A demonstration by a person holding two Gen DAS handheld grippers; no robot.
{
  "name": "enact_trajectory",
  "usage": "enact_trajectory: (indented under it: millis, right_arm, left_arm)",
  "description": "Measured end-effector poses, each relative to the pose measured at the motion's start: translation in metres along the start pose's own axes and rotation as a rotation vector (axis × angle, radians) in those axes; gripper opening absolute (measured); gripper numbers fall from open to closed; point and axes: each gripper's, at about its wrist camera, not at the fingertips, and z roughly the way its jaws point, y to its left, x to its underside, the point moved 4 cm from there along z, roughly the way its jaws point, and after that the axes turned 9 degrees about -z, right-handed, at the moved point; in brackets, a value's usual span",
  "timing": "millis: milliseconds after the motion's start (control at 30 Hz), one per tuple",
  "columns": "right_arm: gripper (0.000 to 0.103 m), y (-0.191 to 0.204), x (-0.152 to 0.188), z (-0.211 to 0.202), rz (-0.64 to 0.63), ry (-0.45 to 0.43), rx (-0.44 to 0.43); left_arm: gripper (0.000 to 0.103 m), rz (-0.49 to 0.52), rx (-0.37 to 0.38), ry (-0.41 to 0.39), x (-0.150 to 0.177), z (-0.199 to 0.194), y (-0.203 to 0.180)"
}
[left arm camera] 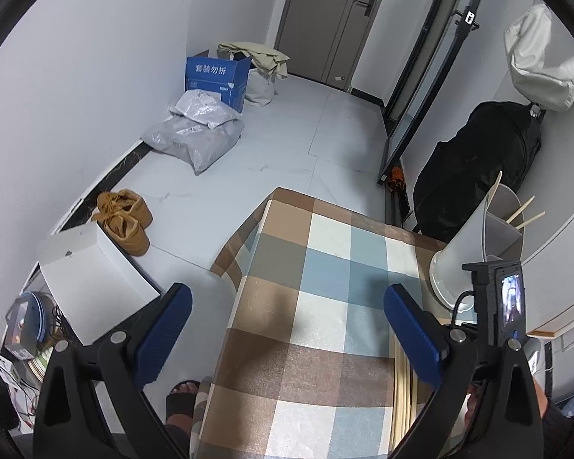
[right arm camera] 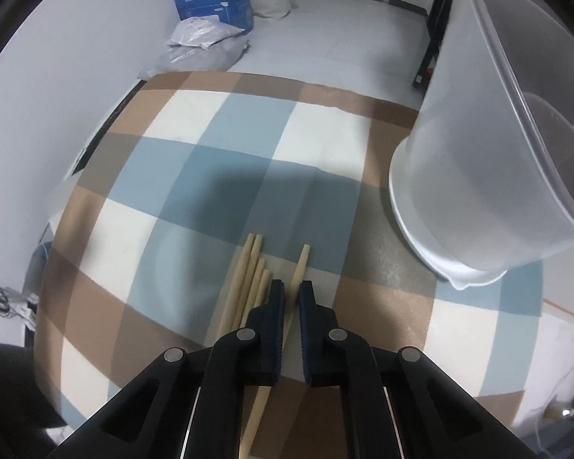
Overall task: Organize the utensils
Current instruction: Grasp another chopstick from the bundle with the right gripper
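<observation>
Several wooden chopsticks (right arm camera: 248, 275) lie side by side on the checked tablecloth (right arm camera: 210, 153). My right gripper (right arm camera: 291, 294) is shut on one single chopstick (right arm camera: 301, 264) that lies a little right of the bunch. A translucent white utensil holder (right arm camera: 478, 176) stands at the table's right; in the left wrist view the holder (left arm camera: 474, 237) has three chopsticks (left arm camera: 524, 210) standing in it. My left gripper (left arm camera: 287, 325) is open and empty above the table's left part. The right gripper's body shows in the left wrist view (left arm camera: 497, 306).
The table (left arm camera: 325, 260) is small, with its left edge (left arm camera: 233, 279) under my left gripper. On the floor are brown shoes (left arm camera: 126, 218), a white box (left arm camera: 92, 267), grey bags (left arm camera: 195, 130) and a blue carton (left arm camera: 216, 76). A black bag (left arm camera: 478, 168) stands behind the holder.
</observation>
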Motion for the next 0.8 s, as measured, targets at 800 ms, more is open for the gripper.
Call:
enact_trajectory:
  millis: [800]
  right_arm:
    - [0.005, -0.062, 0.05, -0.092, 0.29, -0.312, -0.211]
  left_arm:
    - [0.098, 0.146, -0.011, 0.255, 0.052, 0.047, -0.035]
